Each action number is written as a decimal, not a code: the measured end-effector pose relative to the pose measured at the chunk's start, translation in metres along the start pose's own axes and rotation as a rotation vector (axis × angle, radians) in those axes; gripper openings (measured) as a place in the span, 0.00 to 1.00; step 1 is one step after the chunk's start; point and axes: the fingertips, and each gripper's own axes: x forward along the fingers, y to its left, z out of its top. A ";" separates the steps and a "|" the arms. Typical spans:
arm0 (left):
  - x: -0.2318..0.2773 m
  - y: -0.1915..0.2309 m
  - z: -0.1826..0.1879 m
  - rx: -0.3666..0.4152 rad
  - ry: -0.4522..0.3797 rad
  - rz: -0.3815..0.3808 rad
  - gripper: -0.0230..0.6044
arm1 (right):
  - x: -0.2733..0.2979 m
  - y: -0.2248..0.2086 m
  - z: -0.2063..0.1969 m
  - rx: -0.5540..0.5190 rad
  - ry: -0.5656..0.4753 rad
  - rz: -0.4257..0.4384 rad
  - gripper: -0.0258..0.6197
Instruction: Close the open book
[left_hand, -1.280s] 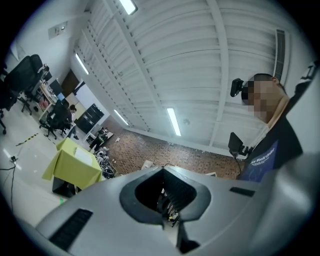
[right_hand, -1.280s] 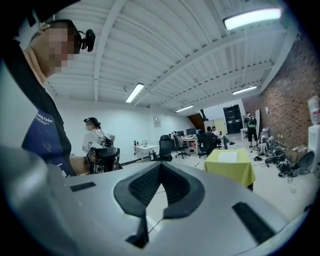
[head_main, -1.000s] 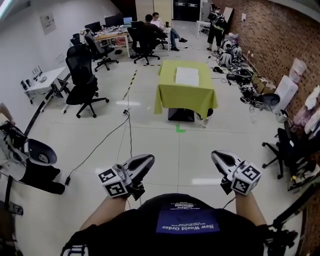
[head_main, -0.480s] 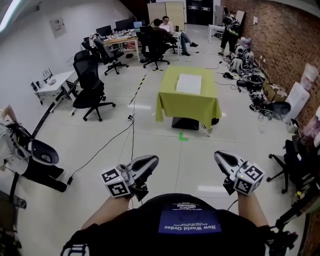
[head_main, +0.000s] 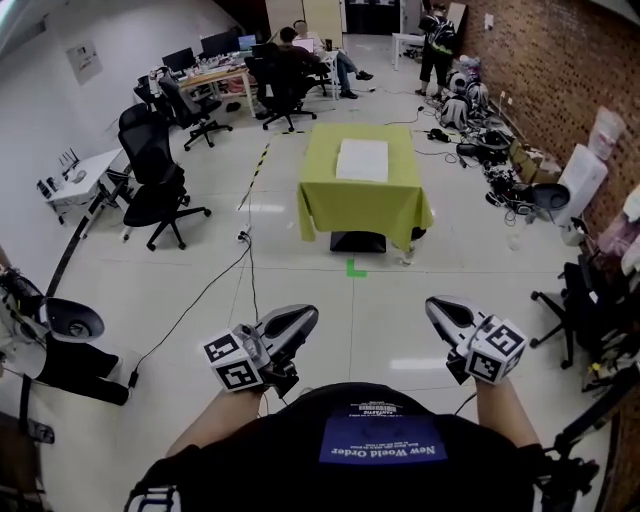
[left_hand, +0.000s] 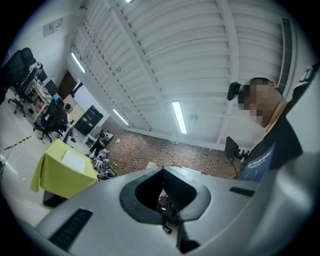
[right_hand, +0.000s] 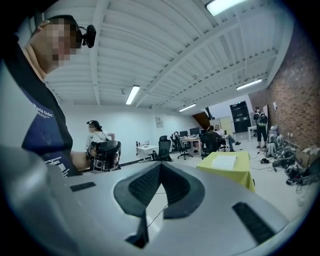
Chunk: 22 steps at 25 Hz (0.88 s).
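The open book (head_main: 362, 160) lies flat, white pages up, on a table with a yellow-green cloth (head_main: 365, 205), far ahead across the floor. My left gripper (head_main: 300, 319) and right gripper (head_main: 438, 309) are held low in front of my body, well short of the table, both pointing toward it. Each is shut with nothing between the jaws. In the left gripper view the left gripper (left_hand: 163, 172) sees the book (left_hand: 74, 161) small at the left. In the right gripper view the right gripper (right_hand: 160, 167) sees the book (right_hand: 223, 161) at the right.
Black office chairs (head_main: 150, 185) stand at the left, and a cable (head_main: 200, 295) trails over the tiled floor. A green tape mark (head_main: 355, 268) lies before the table. Clutter lines the brick wall (head_main: 560, 70) on the right. People sit at desks (head_main: 290, 55) at the back.
The table and book have come slightly nearer and larger in the head view as I moved forward. Both grippers keep the same pose and stay shut.
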 end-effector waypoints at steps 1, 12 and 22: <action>-0.003 0.012 0.007 -0.001 -0.002 -0.011 0.04 | 0.012 0.001 0.006 -0.013 -0.003 -0.011 0.02; -0.057 0.146 0.077 0.007 0.047 -0.002 0.04 | 0.150 0.012 0.036 -0.030 0.002 -0.061 0.02; -0.063 0.204 0.091 0.001 0.042 -0.022 0.04 | 0.208 -0.005 0.046 -0.026 0.042 -0.071 0.02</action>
